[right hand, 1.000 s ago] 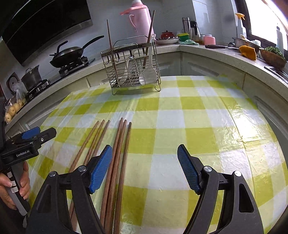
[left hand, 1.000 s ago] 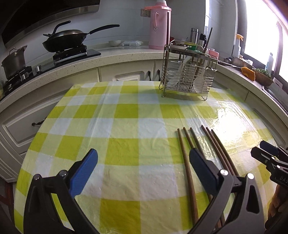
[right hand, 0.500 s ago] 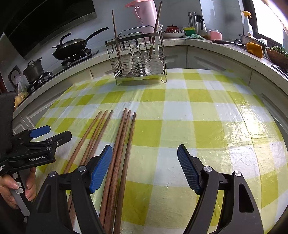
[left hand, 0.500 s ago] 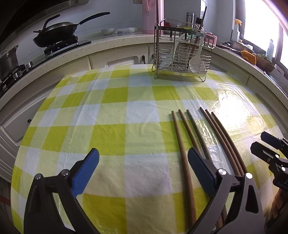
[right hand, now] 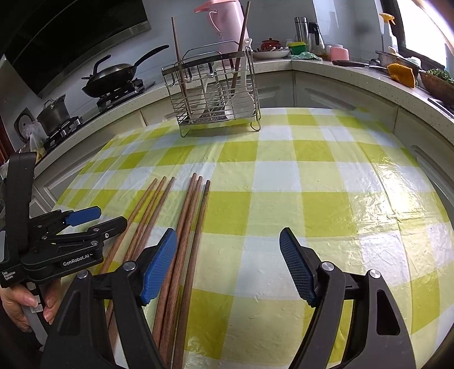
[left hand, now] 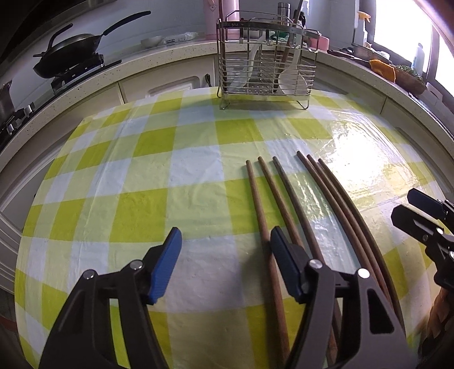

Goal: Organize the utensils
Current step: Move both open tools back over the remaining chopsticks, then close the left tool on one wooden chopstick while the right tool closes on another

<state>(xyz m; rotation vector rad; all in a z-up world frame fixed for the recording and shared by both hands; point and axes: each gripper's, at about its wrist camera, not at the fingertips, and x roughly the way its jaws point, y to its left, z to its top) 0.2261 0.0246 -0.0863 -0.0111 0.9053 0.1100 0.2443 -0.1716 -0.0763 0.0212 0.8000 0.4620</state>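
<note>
Six brown wooden chopsticks lie on the yellow-checked tablecloth (left hand: pixel 142 176) in two groups of three: a left group (left hand: pixel 255 198) (right hand: pixel 147 213) and a right group (left hand: pixel 337 198) (right hand: pixel 193 215). My left gripper (left hand: pixel 226 235) (right hand: pixel 107 217) hovers low at the left group with its jaws closing. The leftmost chopstick runs just inside its right pad, and neither pad presses on it. My right gripper (right hand: pixel 227 231) (left hand: pixel 404 204) stands open with nothing between its fingers; its left finger overlaps the right group. A wire utensil rack (left hand: pixel 266 71) (right hand: pixel 215 93) at the table's far edge holds white spoons and upright chopsticks.
A curved counter rings the table, with a wok (right hand: pixel 113 76) and a pot (right hand: pixel 54 113) on the stove, a pink thermos (right hand: pixel 227 22), an orange cloth (right hand: pixel 401 75) and a basket of greens (left hand: pixel 411 79). A hand (right hand: pixel 25 301) grips the left gripper's handle.
My left gripper has moved forward and down toward the left chopsticks, and its jaws have narrowed. The right gripper has stayed put and kept its wide opening.
</note>
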